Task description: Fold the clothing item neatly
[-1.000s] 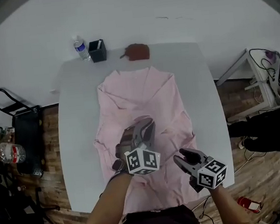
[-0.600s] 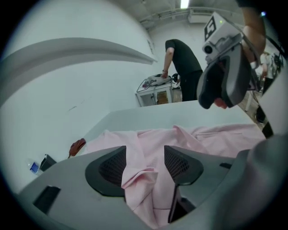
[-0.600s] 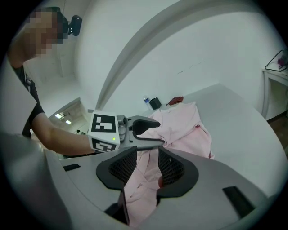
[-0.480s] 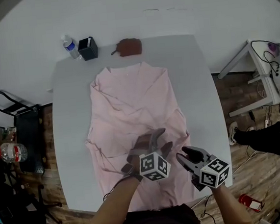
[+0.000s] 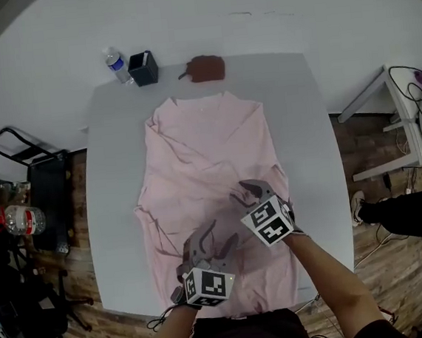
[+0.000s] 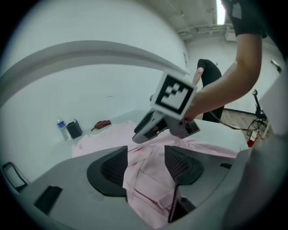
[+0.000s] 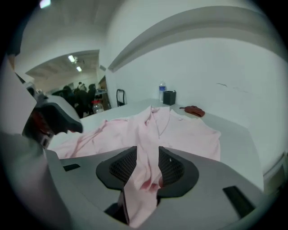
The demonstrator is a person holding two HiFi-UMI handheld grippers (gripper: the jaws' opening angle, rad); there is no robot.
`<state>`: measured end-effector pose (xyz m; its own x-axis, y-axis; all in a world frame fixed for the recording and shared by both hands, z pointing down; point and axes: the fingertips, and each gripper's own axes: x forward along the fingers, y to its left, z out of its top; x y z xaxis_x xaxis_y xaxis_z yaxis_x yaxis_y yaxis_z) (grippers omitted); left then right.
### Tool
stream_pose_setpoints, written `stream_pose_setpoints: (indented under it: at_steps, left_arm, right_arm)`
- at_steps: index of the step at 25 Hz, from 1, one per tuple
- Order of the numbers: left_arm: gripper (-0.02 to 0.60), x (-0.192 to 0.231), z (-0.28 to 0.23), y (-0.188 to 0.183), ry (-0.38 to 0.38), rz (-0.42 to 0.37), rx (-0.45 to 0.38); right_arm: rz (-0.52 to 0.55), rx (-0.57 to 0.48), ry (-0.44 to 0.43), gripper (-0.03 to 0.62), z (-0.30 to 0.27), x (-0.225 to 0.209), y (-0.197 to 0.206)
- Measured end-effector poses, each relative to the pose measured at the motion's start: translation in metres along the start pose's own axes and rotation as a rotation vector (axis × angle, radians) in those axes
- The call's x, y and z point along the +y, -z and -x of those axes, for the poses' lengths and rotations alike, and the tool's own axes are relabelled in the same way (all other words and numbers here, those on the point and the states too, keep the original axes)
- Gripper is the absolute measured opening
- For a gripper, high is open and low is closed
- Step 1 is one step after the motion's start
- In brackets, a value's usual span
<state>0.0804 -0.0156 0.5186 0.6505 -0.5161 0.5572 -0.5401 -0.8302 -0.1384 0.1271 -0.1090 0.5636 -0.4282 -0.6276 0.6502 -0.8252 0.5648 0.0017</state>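
A pink shirt [image 5: 202,154] lies spread on the pale table [image 5: 111,211], collar at the far end. My left gripper [image 5: 209,242] is over the shirt's near hem. Its jaws [image 6: 146,164] stand open, with a loose fold of pink cloth [image 6: 150,179] lying between them. My right gripper [image 5: 246,193] is a little farther in, over the shirt's right side. In the right gripper view it [image 7: 147,166] is shut on a raised ridge of the shirt [image 7: 148,134], which runs up between the pads. The right gripper [image 6: 157,126] also shows just ahead of the left jaws.
At the table's far edge stand a water bottle [image 5: 117,65], a black holder [image 5: 143,68] and a brown pouch [image 5: 206,68]. A black cart [image 5: 46,195] stands on the floor at the left, a white side table [image 5: 403,116] at the right.
My left gripper has drawn back toward the near edge and its jaws have opened. My right gripper has moved from the near right corner forward onto the shirt.
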Motion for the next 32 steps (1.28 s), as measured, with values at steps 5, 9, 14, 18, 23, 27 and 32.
stream_pose_setpoints:
  at_steps: [5, 9, 14, 18, 23, 27, 32]
  left_arm:
    - [0.250, 0.003, 0.019, 0.009, -0.041, 0.043, -0.001]
    - [0.250, 0.007, 0.027, 0.017, -0.054, 0.069, 0.004]
    - [0.250, 0.006, 0.033, 0.021, -0.059, 0.094, -0.021]
    - [0.250, -0.004, 0.034, 0.017, -0.055, 0.099, -0.038]
    - [0.250, -0.013, 0.048, 0.022, -0.071, 0.164, -0.038]
    - [0.250, -0.022, 0.074, 0.044, -0.066, 0.211, -0.008]
    - [0.250, -0.025, 0.114, 0.087, -0.092, 0.263, 0.009]
  right_arm:
    - [0.192, 0.182, 0.077, 0.155, -0.068, -0.009, 0.013]
    - [0.155, 0.250, 0.167, 0.038, -0.069, -0.030, 0.029]
    - [-0.320, 0.086, 0.233, 0.028, -0.030, -0.074, 0.034]
    - [-0.448, 0.107, 0.273, 0.029, -0.023, -0.092, 0.068]
    - [-0.438, 0.017, 0.195, 0.118, -0.004, -0.082, 0.057]
    - [-0.454, -0.079, 0.103, 0.121, 0.053, -0.055, 0.046]
    - [-0.484, -0.105, 0.033, 0.121, 0.121, -0.001, 0.079]
